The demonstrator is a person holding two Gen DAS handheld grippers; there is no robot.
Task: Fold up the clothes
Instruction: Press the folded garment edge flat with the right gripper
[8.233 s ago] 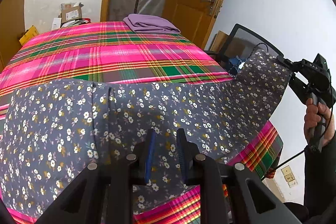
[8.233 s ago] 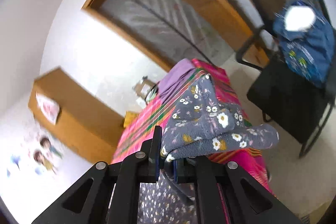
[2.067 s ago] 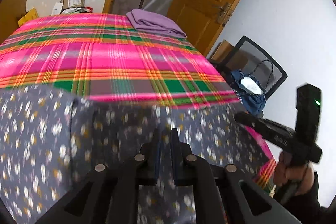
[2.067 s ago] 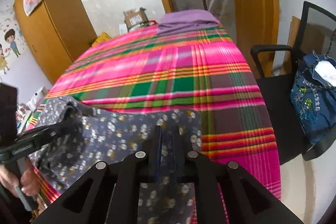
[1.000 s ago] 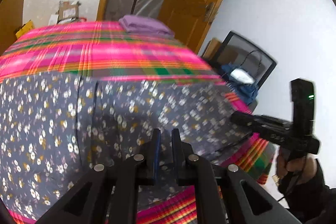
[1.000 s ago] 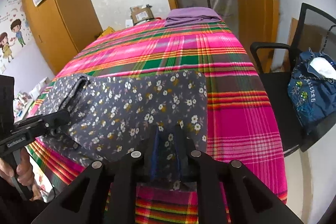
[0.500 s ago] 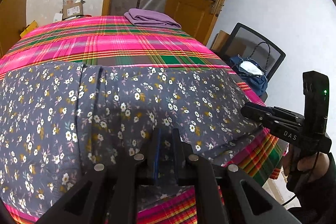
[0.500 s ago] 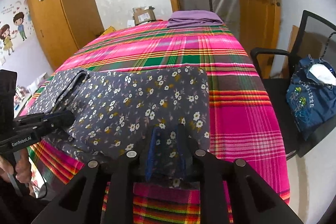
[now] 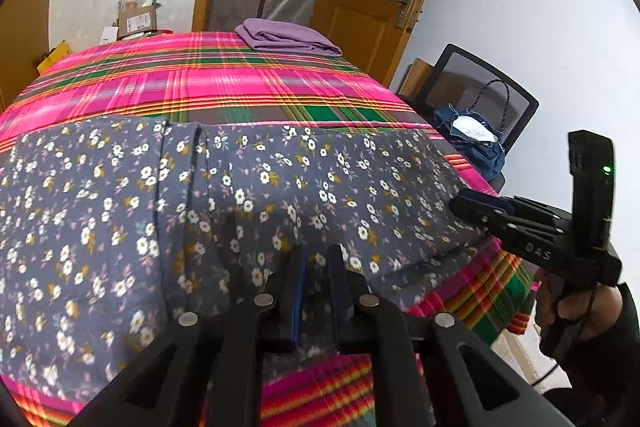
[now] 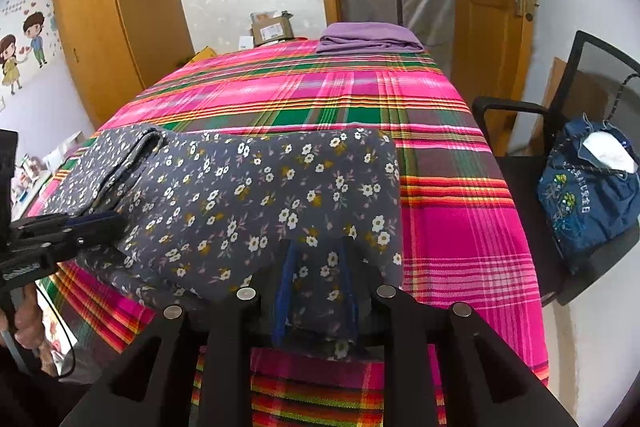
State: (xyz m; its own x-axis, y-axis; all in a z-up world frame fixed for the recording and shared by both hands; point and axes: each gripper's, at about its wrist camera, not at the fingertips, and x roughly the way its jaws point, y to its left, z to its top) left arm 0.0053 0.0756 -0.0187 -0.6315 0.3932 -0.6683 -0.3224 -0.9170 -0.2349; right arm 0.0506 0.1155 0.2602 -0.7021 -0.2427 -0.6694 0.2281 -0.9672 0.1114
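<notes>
The grey floral cotton garment (image 9: 248, 195) lies spread flat across the near edge of the bench, which is covered by a pink, green and orange plaid cloth (image 9: 224, 83). It already looks doubled over: a thick seam or folded layer runs across it left of its middle, and its near hem hangs just over the bench edge. So 1 fold seems laid down, and I judge that at least 1 more fold is left before it matches the folded purple cloth (image 9: 288, 37) resting at the far end, well apart from the garment.

The left gripper (image 9: 316, 267) sits over the garment's near hem; its jaws have just been opening and now stand narrowly parted, the fabric lying between them without being pinched. The right gripper (image 10: 316, 267) is at the garment's right near corner, jaws also just opened, moderately apart, with floral fabric loose between the blue pads (image 10: 285, 283).

Right of the garment, off the bench, a black mesh chair (image 10: 576, 131) carries a blue denim bag (image 10: 588, 183).
</notes>
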